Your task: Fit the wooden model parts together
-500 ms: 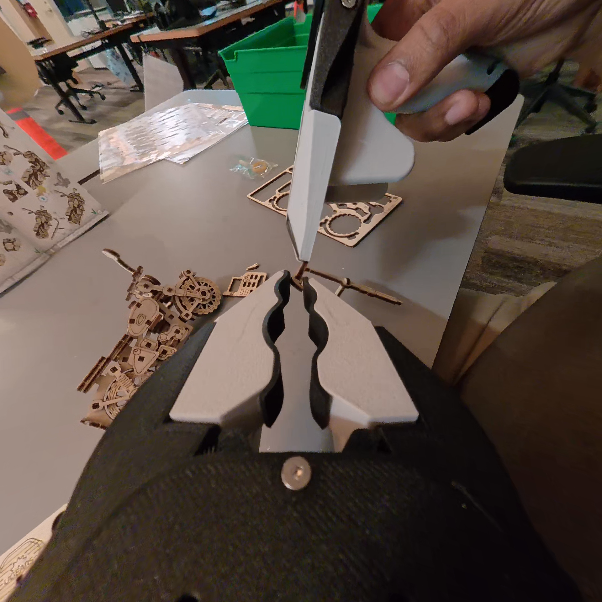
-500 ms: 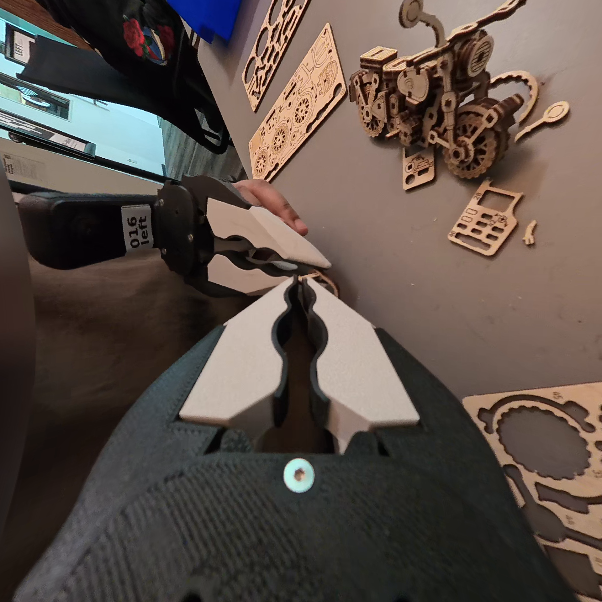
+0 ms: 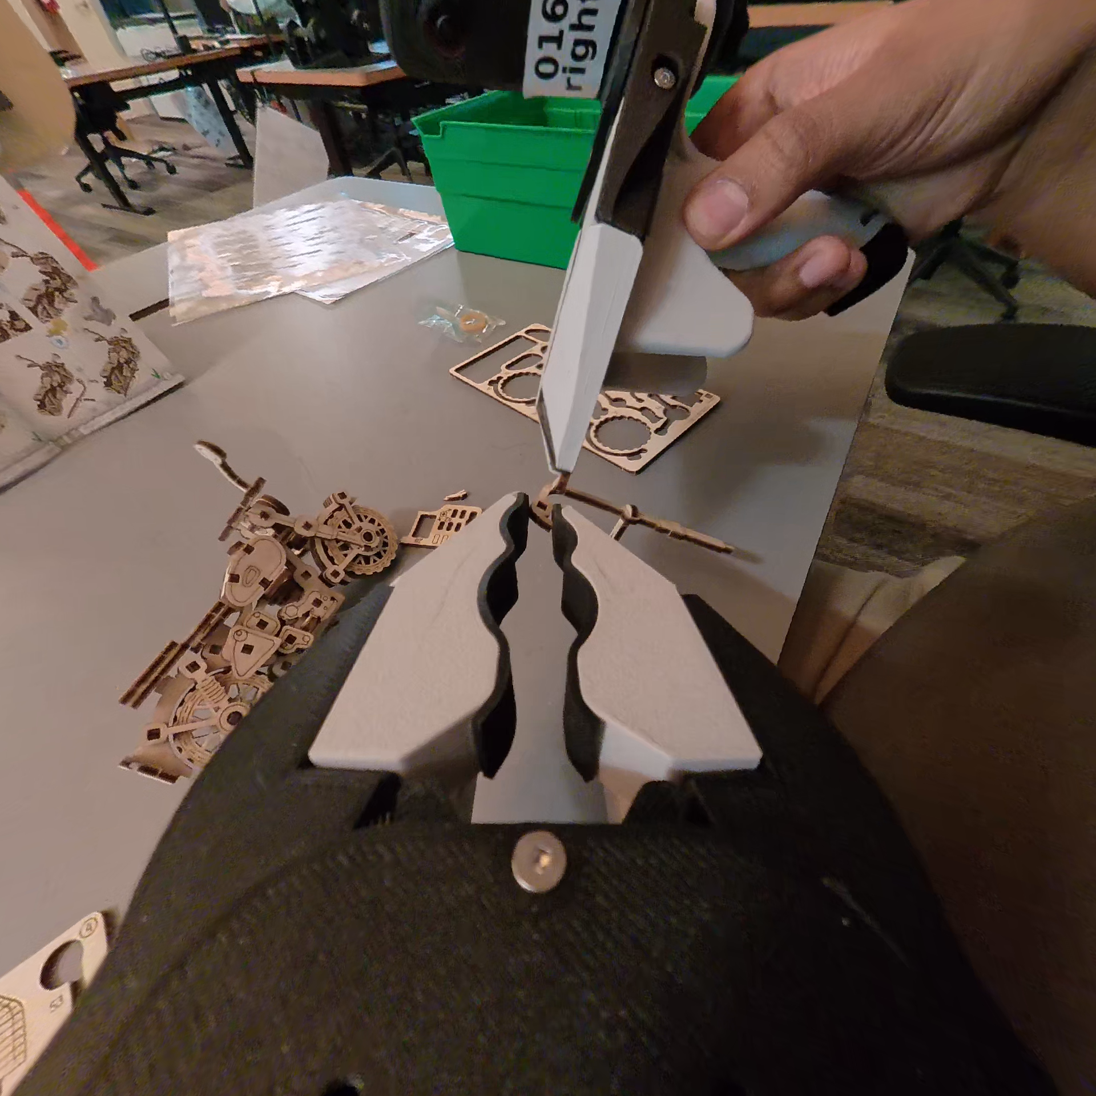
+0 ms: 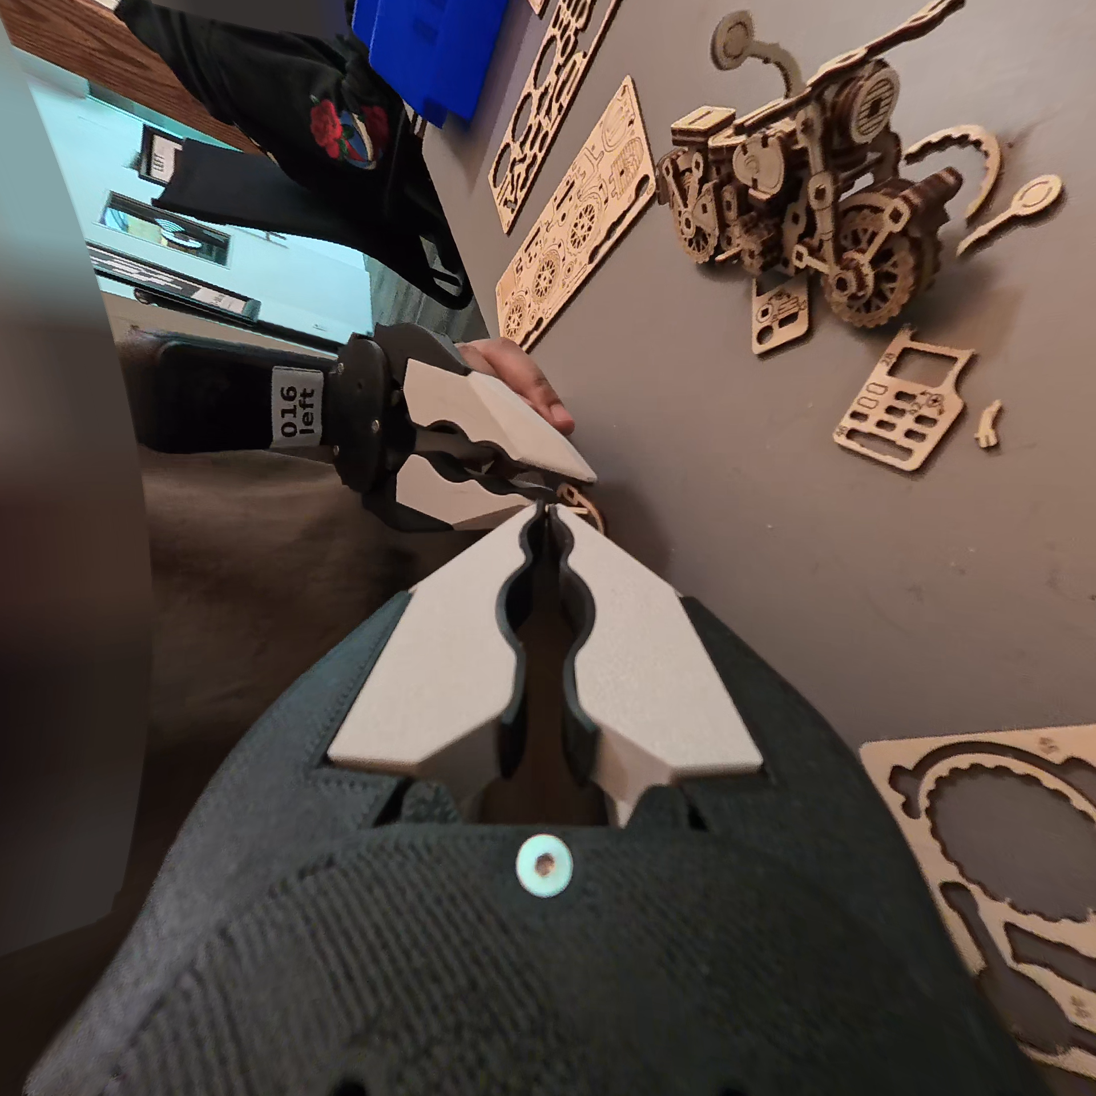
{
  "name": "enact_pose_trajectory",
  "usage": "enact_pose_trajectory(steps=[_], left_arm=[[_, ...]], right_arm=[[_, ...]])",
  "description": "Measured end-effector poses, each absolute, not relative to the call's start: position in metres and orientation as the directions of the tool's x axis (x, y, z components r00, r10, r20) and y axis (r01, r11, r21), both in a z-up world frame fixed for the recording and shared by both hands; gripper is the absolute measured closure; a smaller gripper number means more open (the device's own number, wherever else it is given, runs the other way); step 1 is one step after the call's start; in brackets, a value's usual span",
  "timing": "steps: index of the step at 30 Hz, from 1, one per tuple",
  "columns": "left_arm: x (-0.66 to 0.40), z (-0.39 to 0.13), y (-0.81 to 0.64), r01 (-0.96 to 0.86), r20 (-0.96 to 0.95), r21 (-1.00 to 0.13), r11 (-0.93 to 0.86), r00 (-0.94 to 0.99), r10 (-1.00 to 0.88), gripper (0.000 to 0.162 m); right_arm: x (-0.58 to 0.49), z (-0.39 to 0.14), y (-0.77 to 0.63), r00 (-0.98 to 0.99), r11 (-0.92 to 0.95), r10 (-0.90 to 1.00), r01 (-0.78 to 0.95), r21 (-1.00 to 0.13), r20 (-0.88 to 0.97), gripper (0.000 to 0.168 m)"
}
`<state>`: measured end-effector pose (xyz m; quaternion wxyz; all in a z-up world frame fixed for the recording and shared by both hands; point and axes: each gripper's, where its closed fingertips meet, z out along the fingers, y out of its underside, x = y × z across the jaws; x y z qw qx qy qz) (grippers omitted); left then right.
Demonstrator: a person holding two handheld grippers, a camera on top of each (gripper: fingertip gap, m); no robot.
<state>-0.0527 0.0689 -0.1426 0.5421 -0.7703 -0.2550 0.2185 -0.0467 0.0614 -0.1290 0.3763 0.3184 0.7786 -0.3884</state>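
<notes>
Pinching one thin wooden stick part (image 3: pixel 646 522) at its end, your left gripper (image 3: pixel 538 509) and right gripper (image 3: pixel 558 468) both squeeze it above the grey table (image 3: pixel 356 403).

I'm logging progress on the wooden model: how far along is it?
Done: most of the motorcycle stands assembled on the table, beside emptied sheets. In hand: the left gripper holds a thin rod part while the right gripper pinches a small piece onto its end. Left: loose parts such as the fender, and one uncut sheet.
</notes>
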Motion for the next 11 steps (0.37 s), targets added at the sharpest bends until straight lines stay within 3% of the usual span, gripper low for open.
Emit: enact_pose_trajectory(steps=[11], left_arm=[[-0.056, -0.134, 0.063, 0.194, 0.039, -0.965, -0.176, 0.771, 0.636, 0.157]], right_arm=[[-0.048, -0.107, 0.057, -0.418, 0.411, 0.034, 0.834, -0.369, -0.908, 0.168]])
